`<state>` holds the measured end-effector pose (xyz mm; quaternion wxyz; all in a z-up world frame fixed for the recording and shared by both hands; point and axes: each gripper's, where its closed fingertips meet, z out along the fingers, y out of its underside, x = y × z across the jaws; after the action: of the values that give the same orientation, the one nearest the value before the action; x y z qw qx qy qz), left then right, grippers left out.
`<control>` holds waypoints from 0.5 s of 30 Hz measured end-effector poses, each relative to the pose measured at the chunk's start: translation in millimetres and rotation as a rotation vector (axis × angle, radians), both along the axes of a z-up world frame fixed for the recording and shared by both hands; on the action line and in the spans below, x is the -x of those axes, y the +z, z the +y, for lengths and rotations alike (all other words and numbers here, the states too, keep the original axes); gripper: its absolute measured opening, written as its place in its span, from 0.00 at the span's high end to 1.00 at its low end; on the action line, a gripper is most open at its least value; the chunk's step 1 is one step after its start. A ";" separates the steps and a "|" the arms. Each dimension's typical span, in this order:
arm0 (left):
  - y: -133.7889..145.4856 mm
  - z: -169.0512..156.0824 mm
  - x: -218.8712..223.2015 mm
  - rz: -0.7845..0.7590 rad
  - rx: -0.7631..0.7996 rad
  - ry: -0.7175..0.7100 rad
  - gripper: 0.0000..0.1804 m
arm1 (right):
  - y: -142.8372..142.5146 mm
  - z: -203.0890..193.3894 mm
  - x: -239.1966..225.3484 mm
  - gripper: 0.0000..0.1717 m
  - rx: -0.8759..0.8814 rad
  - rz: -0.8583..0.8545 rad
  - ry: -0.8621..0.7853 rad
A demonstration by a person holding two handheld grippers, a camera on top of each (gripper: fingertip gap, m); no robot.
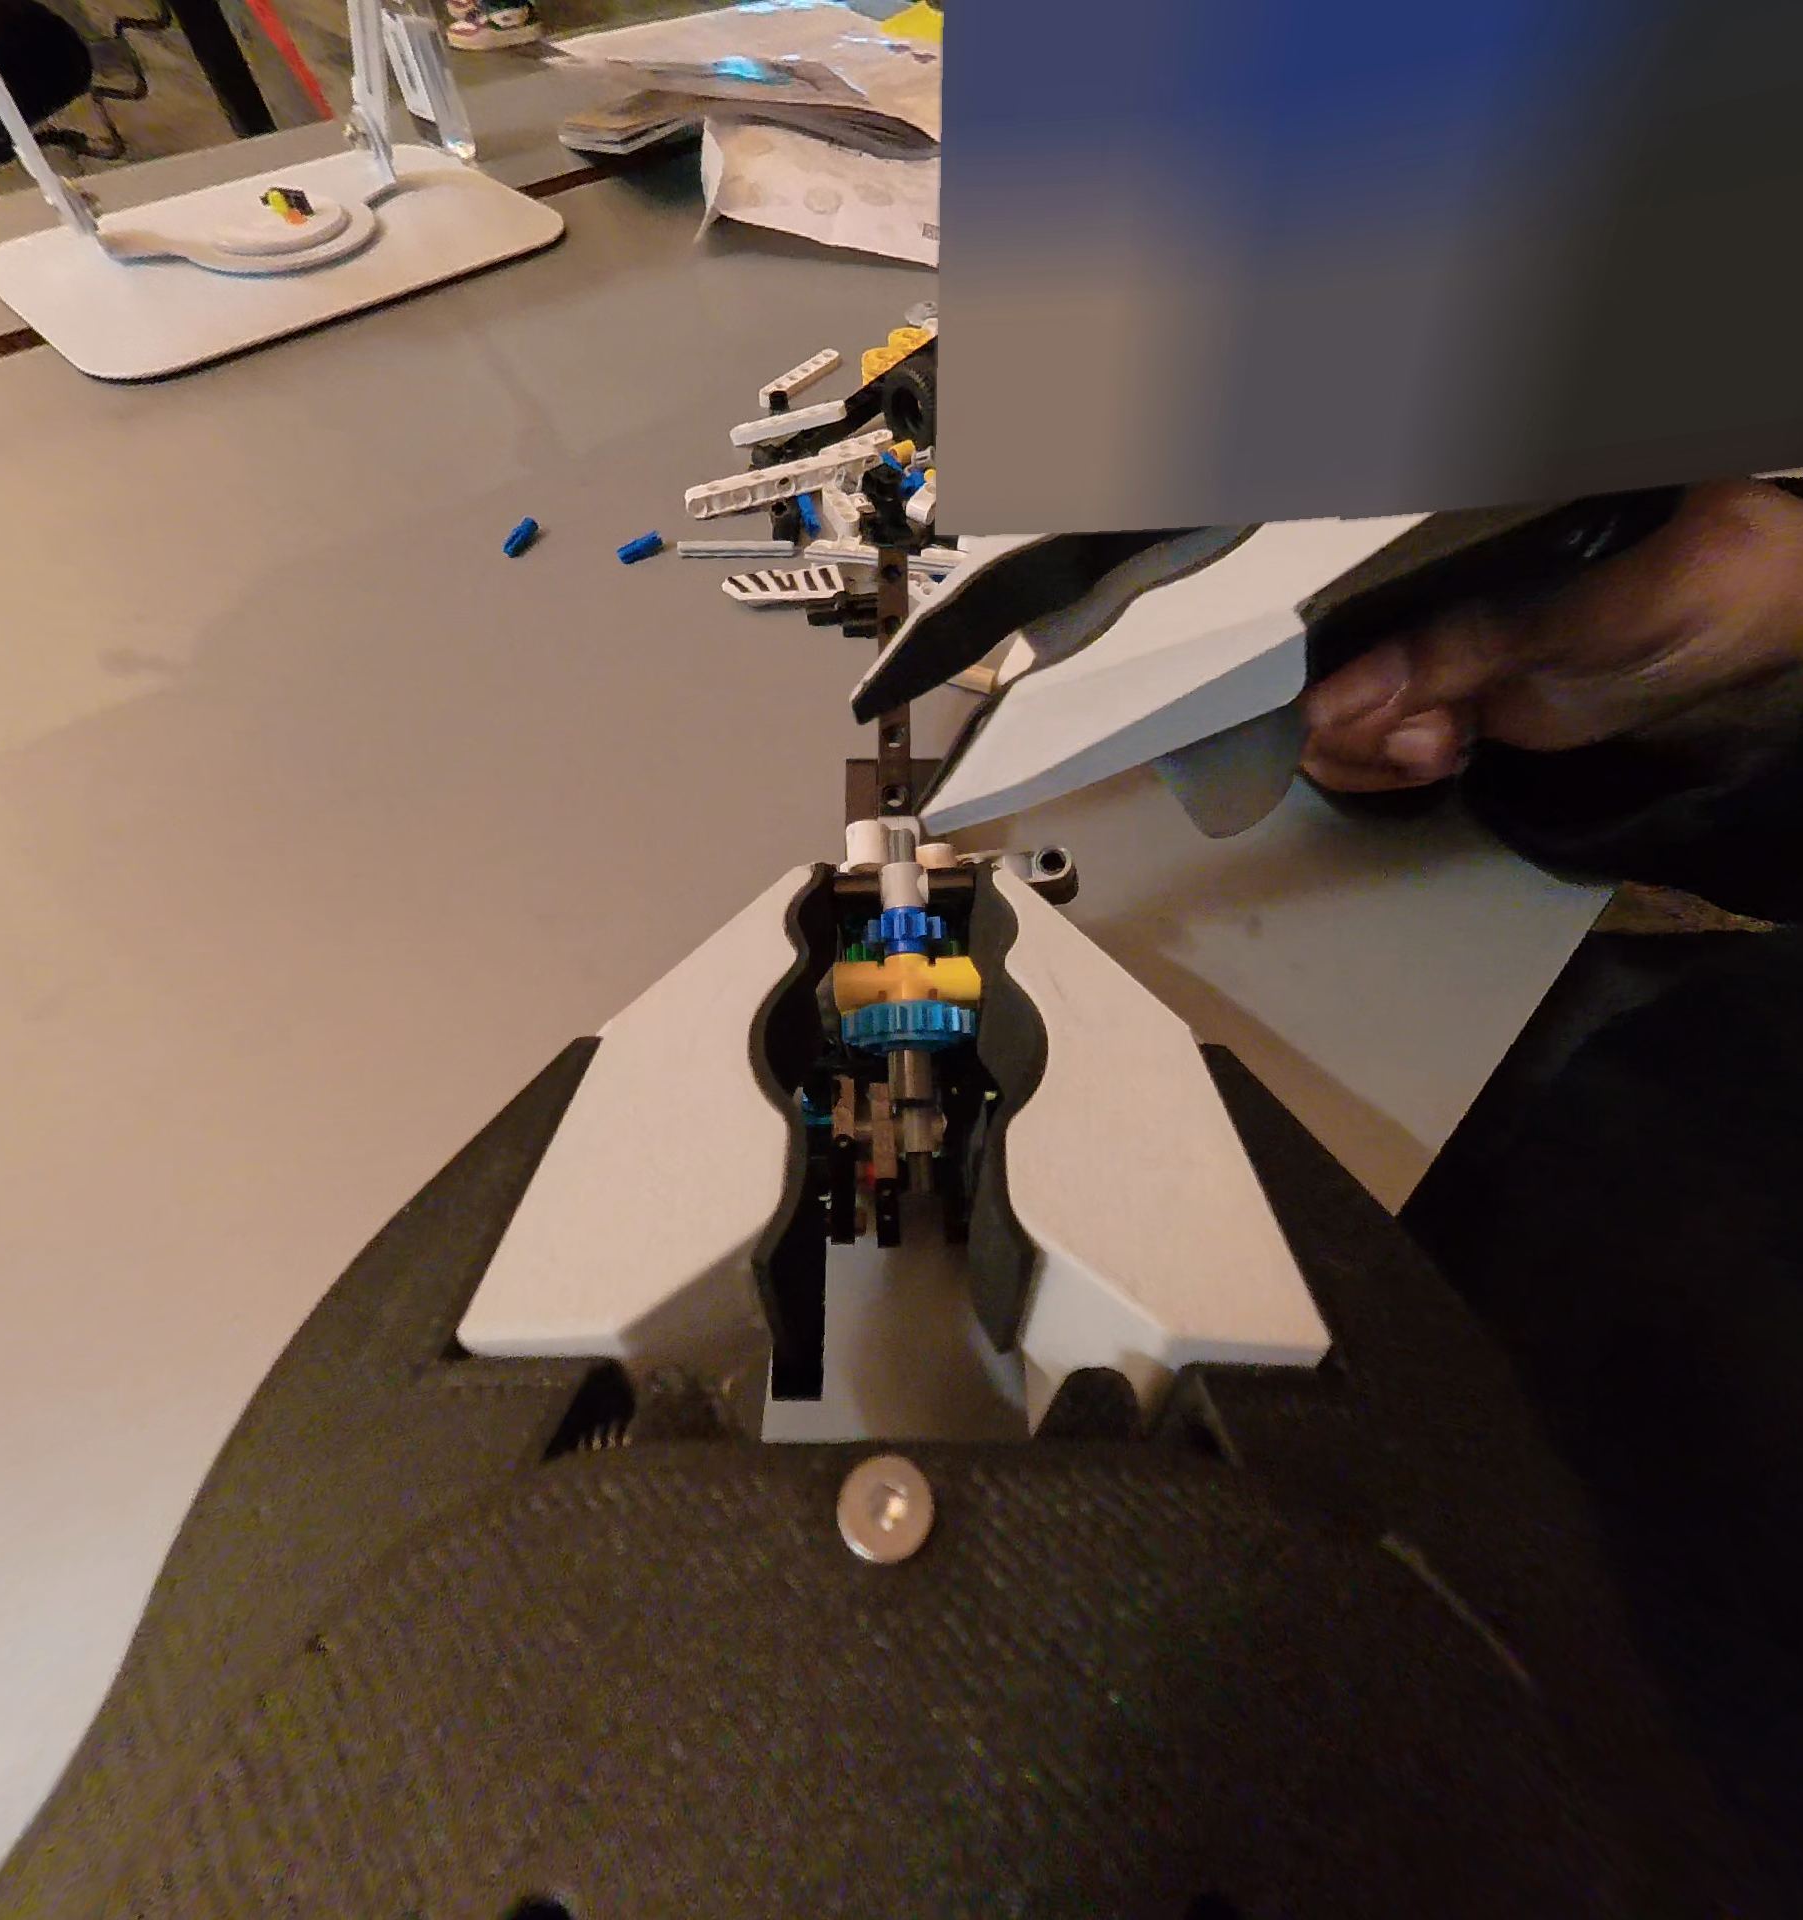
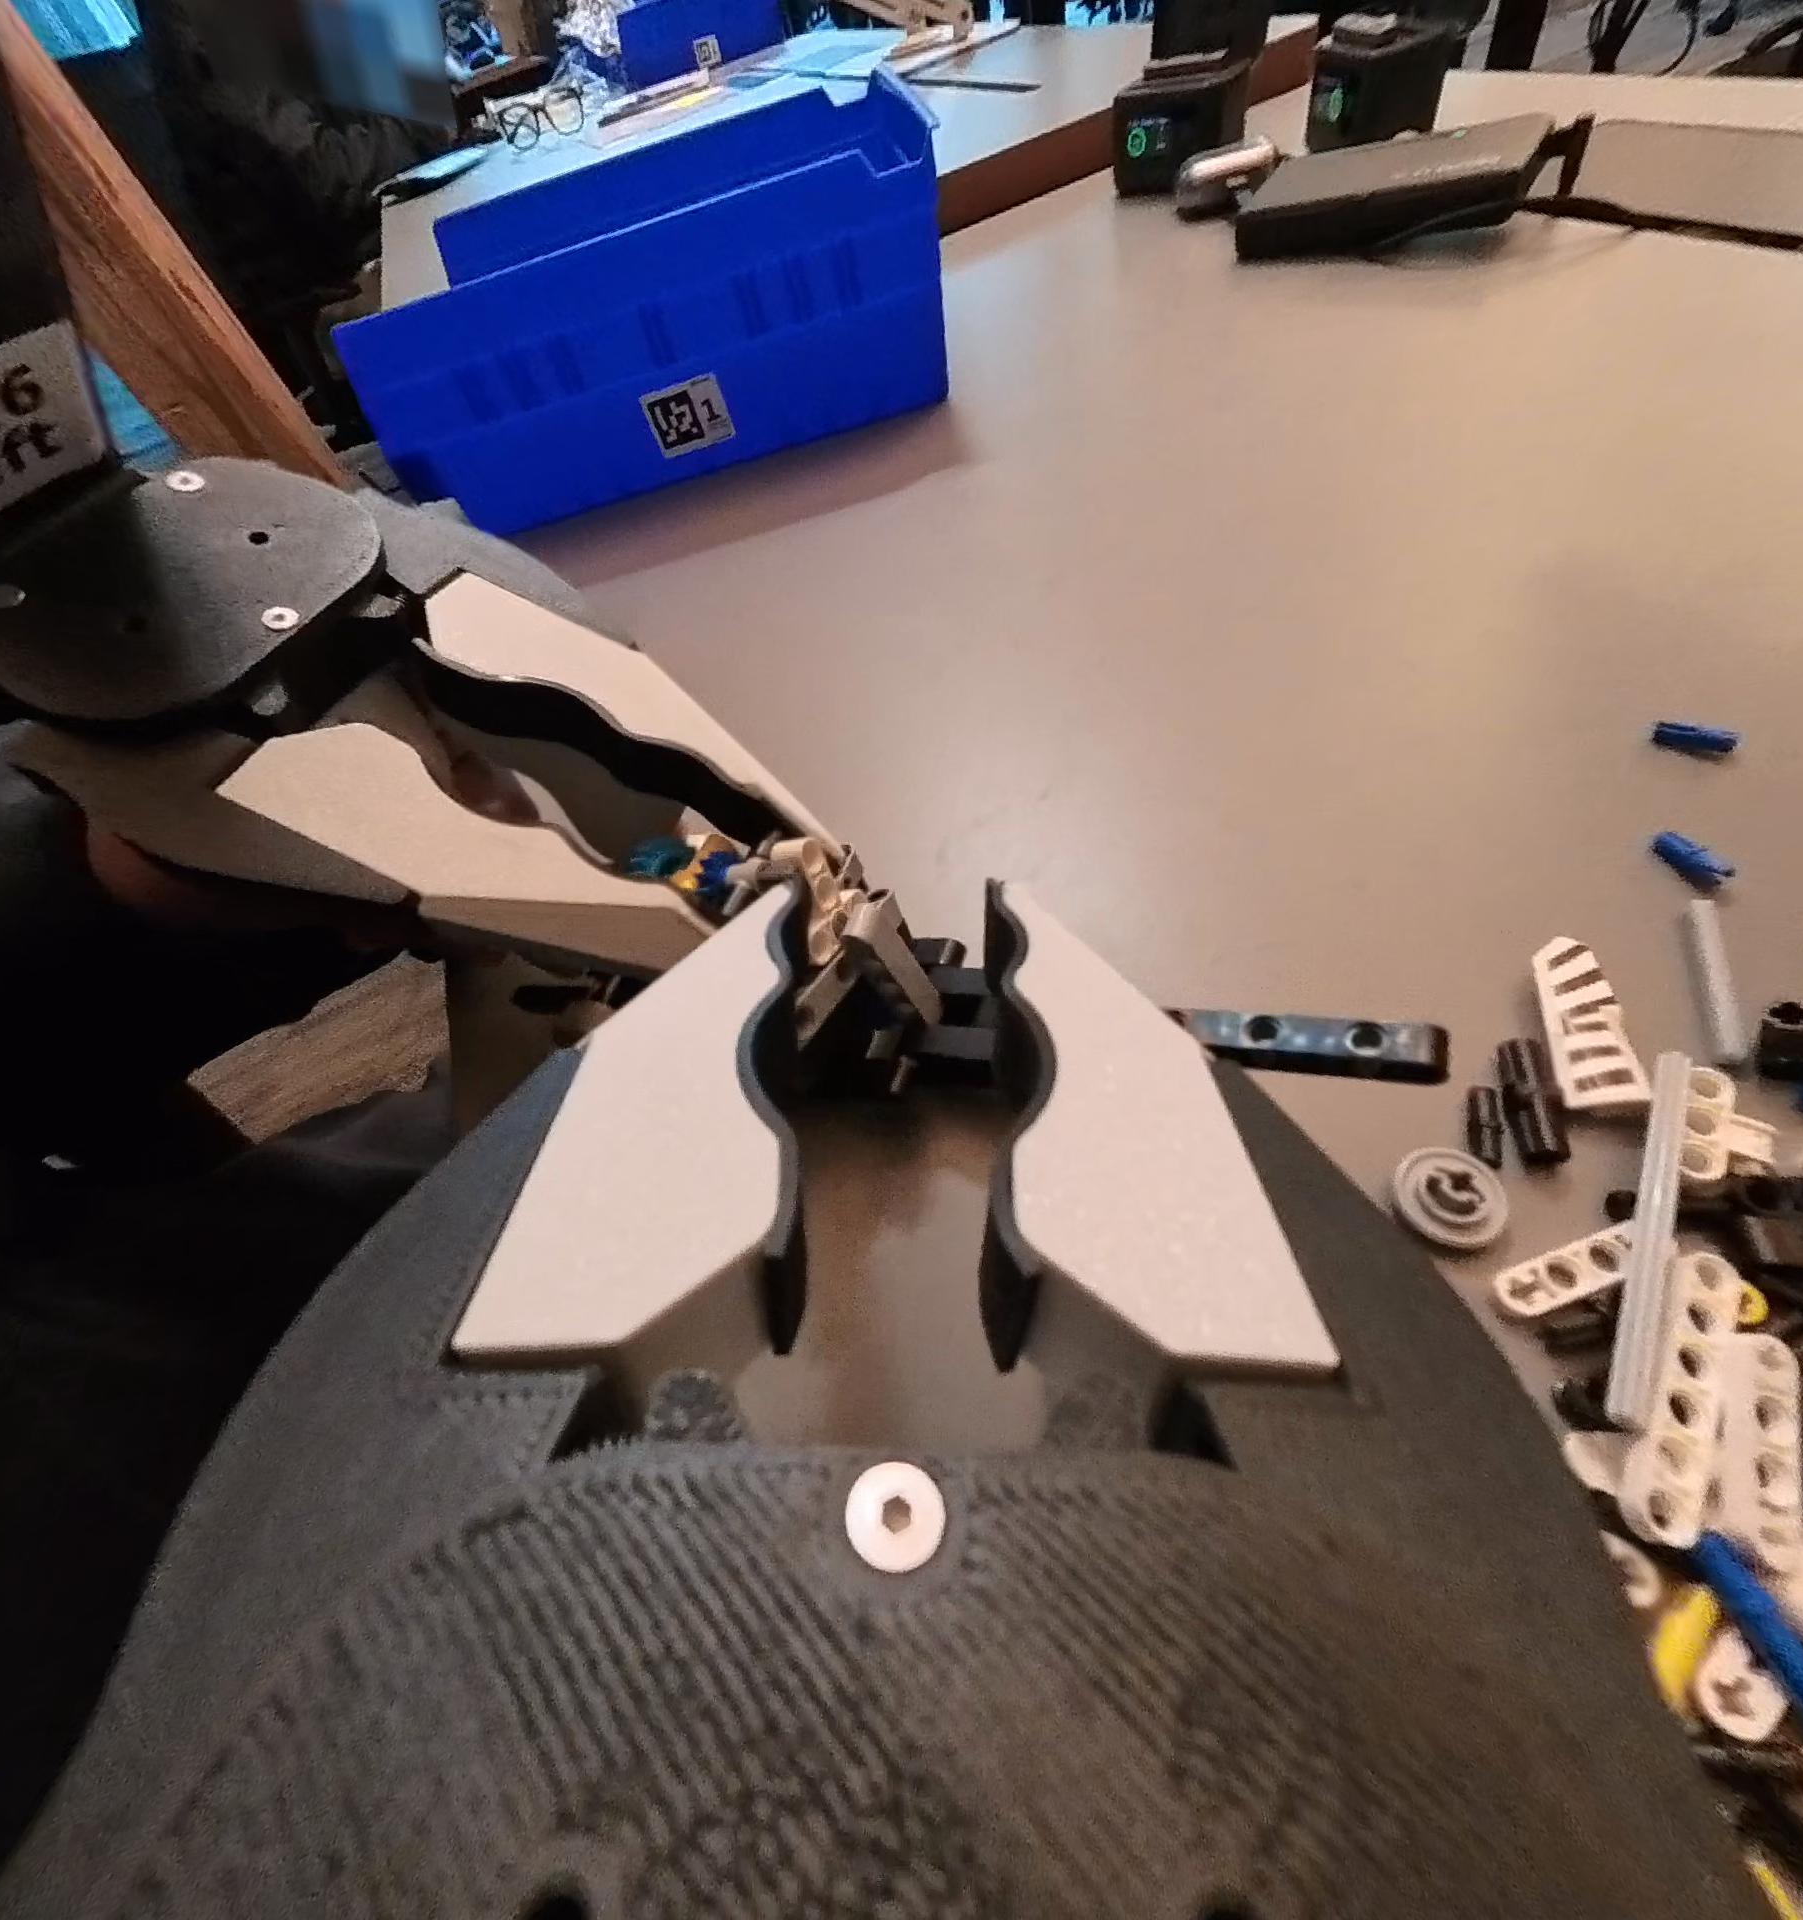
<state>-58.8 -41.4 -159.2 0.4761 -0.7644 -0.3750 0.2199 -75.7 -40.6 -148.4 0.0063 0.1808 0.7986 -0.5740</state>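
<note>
Left wrist view: two blue pins (image 1: 521, 536) (apart), one white stand (image 1: 273, 281).

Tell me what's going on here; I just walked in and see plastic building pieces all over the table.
A person holds a two-finger gripper in each hand. The left gripper is clamped on a small gear assembly with blue gears and a yellow hub. The right gripper has its fingers open around the assembly's far end, a black beam with holes. Loose parts and two blue pins lie on the grey table.
</note>
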 end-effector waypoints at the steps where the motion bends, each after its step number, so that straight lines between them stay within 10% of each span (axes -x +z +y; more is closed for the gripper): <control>1: 0.0 0.9 -0.4 0.003 0.004 -0.004 0.86 | -2.4 -1.0 -0.1 0.83 -0.012 -0.011 0.005; 4: -0.1 1.9 -0.9 0.004 0.006 -0.012 0.86 | -2.5 -4.0 -10.5 0.94 -0.005 -0.039 0.094; 15: -1.5 7.0 -12.8 -0.022 0.031 -0.252 0.86 | -9.8 15.5 -26.7 0.85 -0.258 0.180 0.544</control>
<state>-46.0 -34.4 -160.7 0.4837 -0.8152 -0.2777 0.1559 -49.1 -25.0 -158.2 0.0660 -0.0914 0.8814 -0.4588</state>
